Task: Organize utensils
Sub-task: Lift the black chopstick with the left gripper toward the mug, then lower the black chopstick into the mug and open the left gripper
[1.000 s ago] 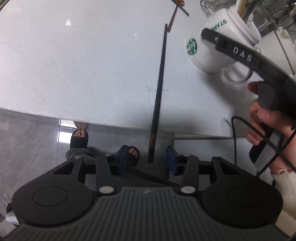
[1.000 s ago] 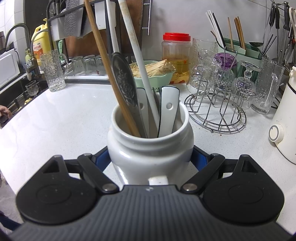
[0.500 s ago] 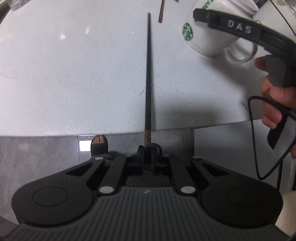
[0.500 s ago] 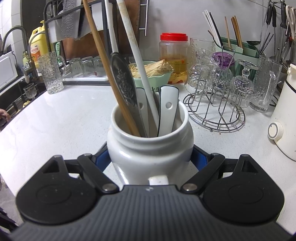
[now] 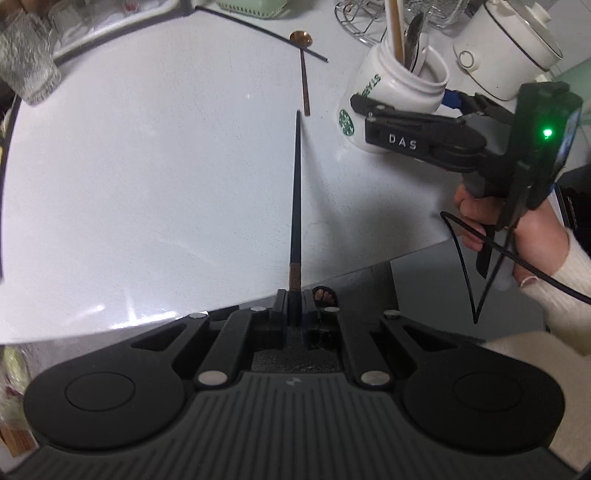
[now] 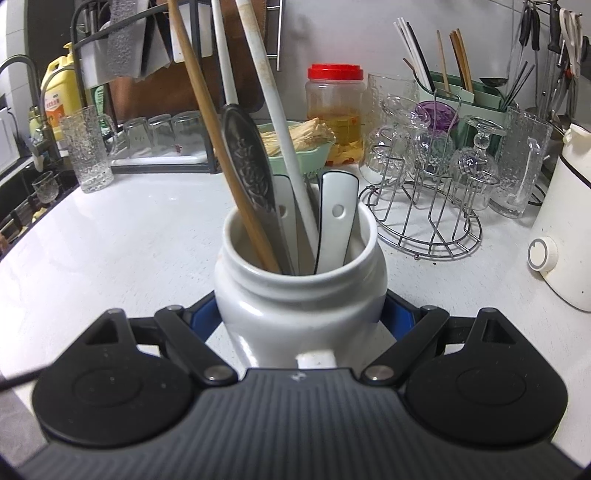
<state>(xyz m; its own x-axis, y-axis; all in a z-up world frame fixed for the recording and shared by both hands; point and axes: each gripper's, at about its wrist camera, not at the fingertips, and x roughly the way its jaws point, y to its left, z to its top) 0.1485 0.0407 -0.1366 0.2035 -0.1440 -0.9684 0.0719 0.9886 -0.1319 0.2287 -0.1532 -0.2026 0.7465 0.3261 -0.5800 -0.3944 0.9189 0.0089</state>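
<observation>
Chopstick [image 5: 295, 192], dark and slender with a brown band near its thick end, sits clamped by that end between the closed jaws of the left gripper [image 5: 294, 308]. It points away from the gripper over the white counter [image 5: 147, 166]. I cannot tell whether its thin tip touches the surface. The tip lies just short of the handle end of a long copper-coloured spoon [image 5: 303, 74], which lies flat on the counter. A second dark chopstick [image 5: 258, 29] lies slantwise on the counter beyond the spoon bowl.

To the right, the right gripper [image 6: 301, 306] has its jaws pressed against both sides of a white mug [image 6: 301, 295] with a green logo. A person's hand [image 5: 517, 236] in a cream sleeve holds that gripper's handle. The mug stands on the counter and holds several utensils: a wooden stick [image 6: 218, 147], a patterned metal spoon [image 6: 251, 173], a long white handle [image 6: 280, 129] and two short white handles with holes.

Behind the mug stand a wire rack [image 6: 424, 206] of glasses, a jar with a red lid [image 6: 334, 110], a green bowl [image 6: 306, 151] and a white kettle [image 6: 565, 236] at the right edge.
</observation>
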